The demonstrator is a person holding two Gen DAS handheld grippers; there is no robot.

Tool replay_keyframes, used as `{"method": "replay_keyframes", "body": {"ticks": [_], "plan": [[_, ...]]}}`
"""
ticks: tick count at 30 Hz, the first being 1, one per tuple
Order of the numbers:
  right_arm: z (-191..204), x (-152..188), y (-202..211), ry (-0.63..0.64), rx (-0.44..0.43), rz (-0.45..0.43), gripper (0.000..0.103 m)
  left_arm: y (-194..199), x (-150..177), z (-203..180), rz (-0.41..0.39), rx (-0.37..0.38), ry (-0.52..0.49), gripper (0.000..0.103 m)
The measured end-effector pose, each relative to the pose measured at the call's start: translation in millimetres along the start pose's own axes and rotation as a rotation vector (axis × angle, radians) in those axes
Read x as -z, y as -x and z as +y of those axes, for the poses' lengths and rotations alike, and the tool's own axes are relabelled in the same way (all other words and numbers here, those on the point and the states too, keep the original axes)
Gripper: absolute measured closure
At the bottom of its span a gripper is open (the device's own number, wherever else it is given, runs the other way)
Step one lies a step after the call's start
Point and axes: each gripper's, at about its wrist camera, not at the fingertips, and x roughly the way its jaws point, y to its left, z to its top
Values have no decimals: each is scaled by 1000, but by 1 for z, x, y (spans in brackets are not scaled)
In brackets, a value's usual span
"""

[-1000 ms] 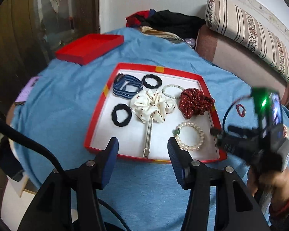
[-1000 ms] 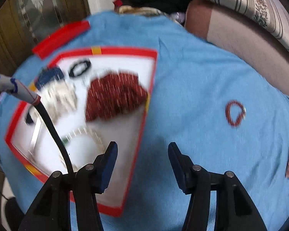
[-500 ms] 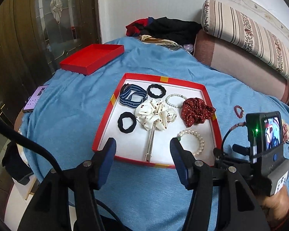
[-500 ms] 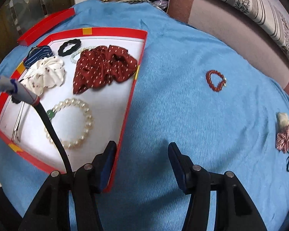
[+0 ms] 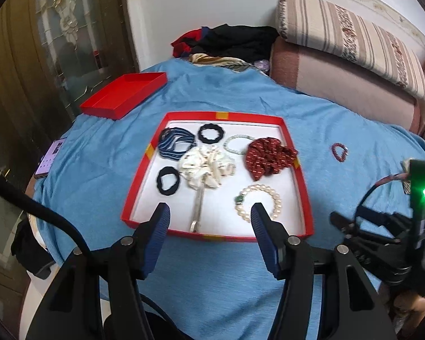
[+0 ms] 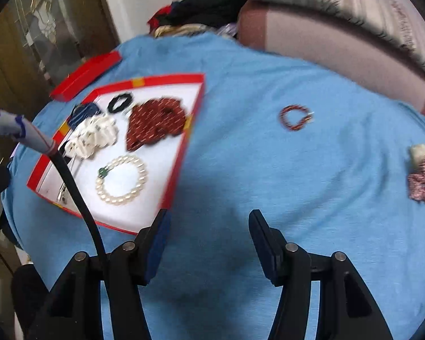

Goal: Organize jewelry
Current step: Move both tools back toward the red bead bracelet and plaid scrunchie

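A red-rimmed white tray (image 5: 299, 170) lies on the blue cloth and holds a pearl bracelet (image 5: 259, 202), a dark red dotted scrunchie (image 5: 269, 155), a cream scrunchie (image 5: 206, 165), a striped blue band (image 5: 174, 143), black hair ties (image 5: 168, 180) and a metal clip (image 5: 197, 211). A red bead bracelet (image 6: 296, 117) lies loose on the cloth to the tray's right. A pink-and-white scrunchie (image 6: 423, 175) lies at the far right. My left gripper (image 5: 209, 215) is open and empty above the tray's near edge. My right gripper (image 6: 209, 221) is open and empty, above the cloth beside the tray (image 6: 189, 138).
A red box lid (image 5: 124, 95) lies at the cloth's back left. A phone (image 5: 49, 158) lies at the left edge. A striped cushion and sofa (image 5: 351, 65) stand behind, with piled clothes (image 5: 229, 42). A glass door is on the left.
Both grippers have pulled back and up from the tray, and the right one has turned toward the loose red bracelet. Both stay open and empty.
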Motion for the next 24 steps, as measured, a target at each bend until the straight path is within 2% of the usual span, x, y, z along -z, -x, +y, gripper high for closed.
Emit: {"method": "replay_keyframes", "body": {"ticks": [5,10,17,24], "plan": [[-52,8,16,-59,50,-20,42,2,-2,-28,4,19,-56,42],[-114,34,35,-143,127,-30,42,-4,-4,-61,25,58,-106,41],[-186,68,56,-254,193,-36,42,-34,-14,-112,79,144,-175,41],[-255,94,84,-374,266,-89,41,-73,-26,-155,132,234,-177,41]]}}
